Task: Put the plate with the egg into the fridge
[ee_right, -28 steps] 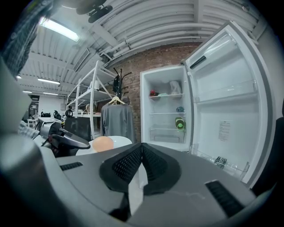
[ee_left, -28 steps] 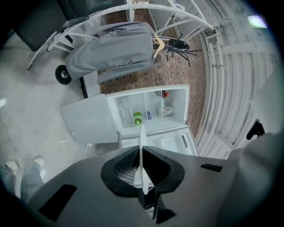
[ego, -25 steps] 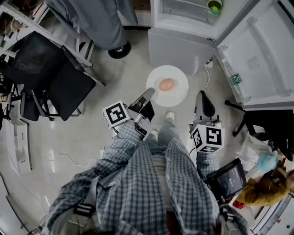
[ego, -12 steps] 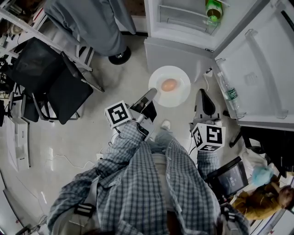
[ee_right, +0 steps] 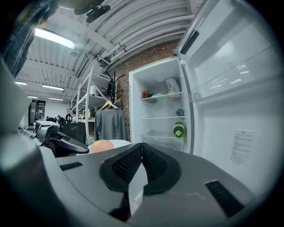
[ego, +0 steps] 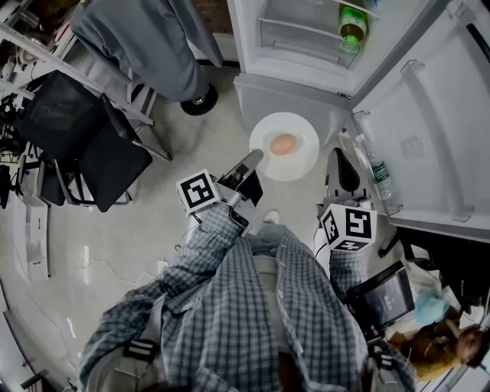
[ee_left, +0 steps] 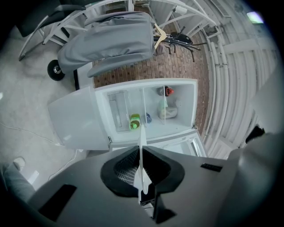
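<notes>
A white plate (ego: 300, 163) with a brown egg (ego: 282, 144) on it hangs above the floor, just before the open fridge (ego: 302, 34). My left gripper (ego: 255, 158) is turned on its side and shut on the plate's near-left rim. In the left gripper view the plate (ee_left: 142, 146) shows edge-on between the jaws of that gripper (ee_left: 142, 153). My right gripper (ego: 335, 156) stays just right of the plate, apart from it, jaws shut on nothing. Its own view shows the right gripper (ee_right: 142, 145) with the egg (ee_right: 102, 146) and plate rim (ee_right: 122, 142) to its left.
The fridge door (ego: 429, 115) swings open to the right with a water bottle (ego: 377, 178) in its rack. A green bottle (ego: 351, 23) stands on a shelf inside. A grey-clad person (ego: 145, 38) and black chairs (ego: 84, 130) are at the left.
The fridge has come nearer and fills more of the top of the head view. The plate and egg stay held in the left gripper, level, a little farther forward.
</notes>
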`<state>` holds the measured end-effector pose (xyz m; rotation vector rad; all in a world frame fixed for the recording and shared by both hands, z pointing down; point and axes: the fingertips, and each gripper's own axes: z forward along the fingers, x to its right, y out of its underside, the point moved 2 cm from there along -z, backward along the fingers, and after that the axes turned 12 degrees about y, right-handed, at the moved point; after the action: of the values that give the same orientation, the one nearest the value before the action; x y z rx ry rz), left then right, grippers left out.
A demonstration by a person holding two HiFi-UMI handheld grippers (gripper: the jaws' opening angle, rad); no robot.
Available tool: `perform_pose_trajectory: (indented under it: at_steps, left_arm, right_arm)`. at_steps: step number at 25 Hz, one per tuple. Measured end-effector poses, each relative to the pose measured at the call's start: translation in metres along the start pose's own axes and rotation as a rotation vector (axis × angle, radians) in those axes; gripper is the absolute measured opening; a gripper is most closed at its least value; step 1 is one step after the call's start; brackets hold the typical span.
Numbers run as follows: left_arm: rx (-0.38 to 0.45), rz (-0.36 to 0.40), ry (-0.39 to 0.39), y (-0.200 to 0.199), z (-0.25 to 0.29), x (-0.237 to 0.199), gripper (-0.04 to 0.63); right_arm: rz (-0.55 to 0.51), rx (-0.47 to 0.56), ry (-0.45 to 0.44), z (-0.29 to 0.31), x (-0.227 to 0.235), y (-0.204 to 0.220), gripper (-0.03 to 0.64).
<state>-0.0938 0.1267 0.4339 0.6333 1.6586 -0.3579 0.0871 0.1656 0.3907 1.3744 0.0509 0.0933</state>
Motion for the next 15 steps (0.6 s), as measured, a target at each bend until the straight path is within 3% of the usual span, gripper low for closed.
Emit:
perform_pose_trajectory:
  at_steps: [7, 15]
  left_arm:
    - [0.016, -0.003, 0.006, 0.001, 0.024, -0.004, 0.018]
    - [0.024, 0.007, -0.001, 0.002, 0.039, -0.008, 0.018]
  right_arm:
    - [-0.045, 0.011, -0.025, 0.016, 0.011, -0.002, 0.006]
    - [-0.025, 0.001, -0.035, 0.027, 0.025, 0.002, 0.006]
